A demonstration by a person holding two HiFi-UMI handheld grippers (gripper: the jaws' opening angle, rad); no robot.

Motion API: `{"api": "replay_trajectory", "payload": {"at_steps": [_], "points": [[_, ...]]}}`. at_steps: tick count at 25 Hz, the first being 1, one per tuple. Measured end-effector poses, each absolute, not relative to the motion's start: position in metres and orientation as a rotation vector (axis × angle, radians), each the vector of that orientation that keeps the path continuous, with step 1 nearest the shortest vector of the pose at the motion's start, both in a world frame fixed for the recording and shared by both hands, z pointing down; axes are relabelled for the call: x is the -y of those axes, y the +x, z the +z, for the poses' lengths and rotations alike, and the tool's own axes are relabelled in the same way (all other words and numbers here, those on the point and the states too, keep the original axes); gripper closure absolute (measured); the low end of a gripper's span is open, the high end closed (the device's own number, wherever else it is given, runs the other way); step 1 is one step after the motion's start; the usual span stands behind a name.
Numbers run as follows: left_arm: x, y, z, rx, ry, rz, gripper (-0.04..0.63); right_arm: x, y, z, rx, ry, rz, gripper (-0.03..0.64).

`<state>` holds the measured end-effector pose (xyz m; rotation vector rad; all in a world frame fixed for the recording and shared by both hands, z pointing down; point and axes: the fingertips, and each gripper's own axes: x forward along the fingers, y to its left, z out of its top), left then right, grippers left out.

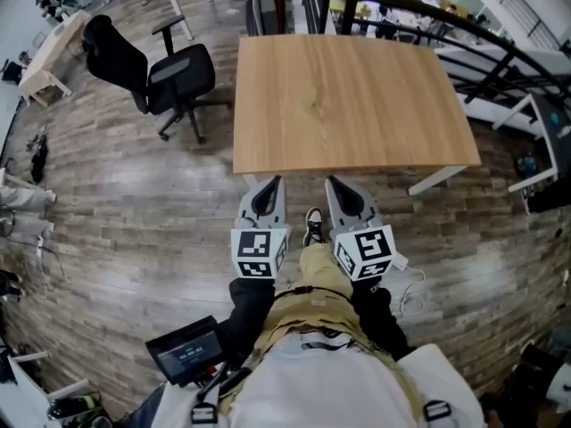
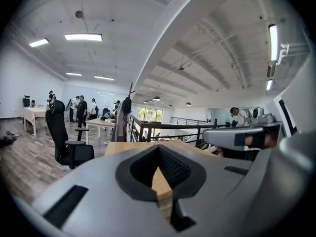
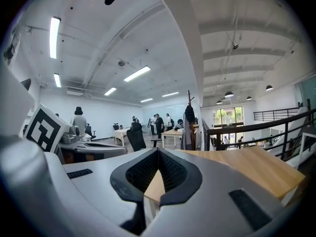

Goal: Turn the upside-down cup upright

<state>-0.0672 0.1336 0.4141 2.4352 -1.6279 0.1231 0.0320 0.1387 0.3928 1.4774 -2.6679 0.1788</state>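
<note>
Left gripper (image 1: 270, 184): jaws pressed together, nothing between them; its own view shows only table wood through the hollow behind the tips. Right gripper (image 1: 335, 184): same, jaws together and empty. The two sit side by side and point nearly level at the table (image 1: 357, 105), whose near edge lies just ahead of both sets of tips.

Cup: not found. The tabletop ahead of the claws shows bare wood in the head view and in both gripper views. No cup on the floor either side, nor by the office chair (image 1: 174, 78) off to the left gripper's left.

Judgement: with no cup visible, its bearing and axis cannot be fixed. Neither claw is nearer; both sit level with the table edge.
</note>
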Motion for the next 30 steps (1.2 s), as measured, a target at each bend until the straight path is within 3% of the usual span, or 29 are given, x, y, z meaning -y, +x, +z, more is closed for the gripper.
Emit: {"api": "replay_trajectory", "payload": {"at_steps": [16, 30], "points": [[0.127, -0.019, 0.36, 1.755, 2.502, 0.164, 0.594, 0.125, 0.095, 0.346, 2.813, 1.517, 0.163, 0.595], [0.205, -0.01, 0.386, 1.758, 2.415, 0.247, 0.594, 0.196, 0.129, 0.368, 2.782, 1.508, 0.244, 0.595]]}}
